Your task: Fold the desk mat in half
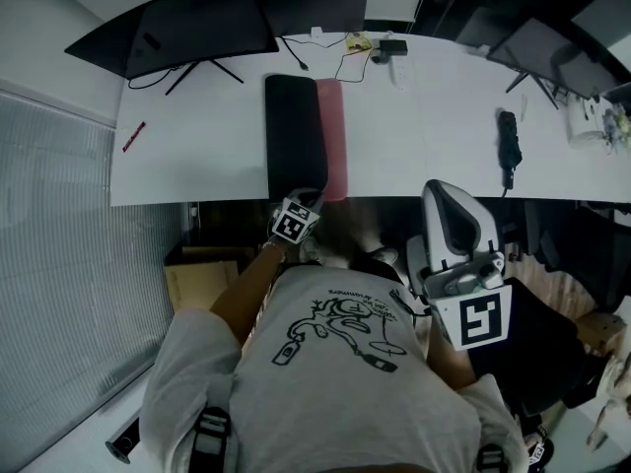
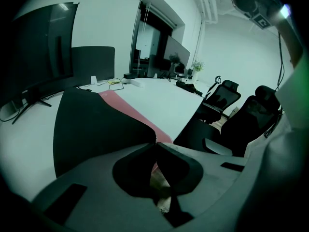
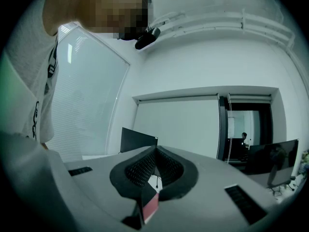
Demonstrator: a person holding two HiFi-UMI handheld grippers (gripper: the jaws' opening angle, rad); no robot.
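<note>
Desk mat (image 1: 296,136) is on the white tabletop (image 1: 197,156), running from the near edge toward the monitors (image 1: 197,28). It's doubled over: black side up, with a pink strip showing along its right side.

Left gripper (image 1: 304,199) is right at the mat's near end, angled down at it. Its own view settles the grip: the jaws are pinched narrow at the tips (image 2: 155,141), and the mat's stitched edge rises up into them, so the black sheet (image 2: 96,124) lifts there off the tabletop.

Right gripper (image 1: 441,191) is off the tabletop, well apart from the mat and held level out to the right. In its view the jaws (image 3: 155,150) are pressed together with nothing between them.

On the far left of the tabletop there's a red pen (image 1: 134,136), and a dark slim object (image 1: 508,146) lies out on the right.

For containers, there's one brown box (image 1: 197,279) on the floor under the near-left edge, but its contents can't be made out.
</note>
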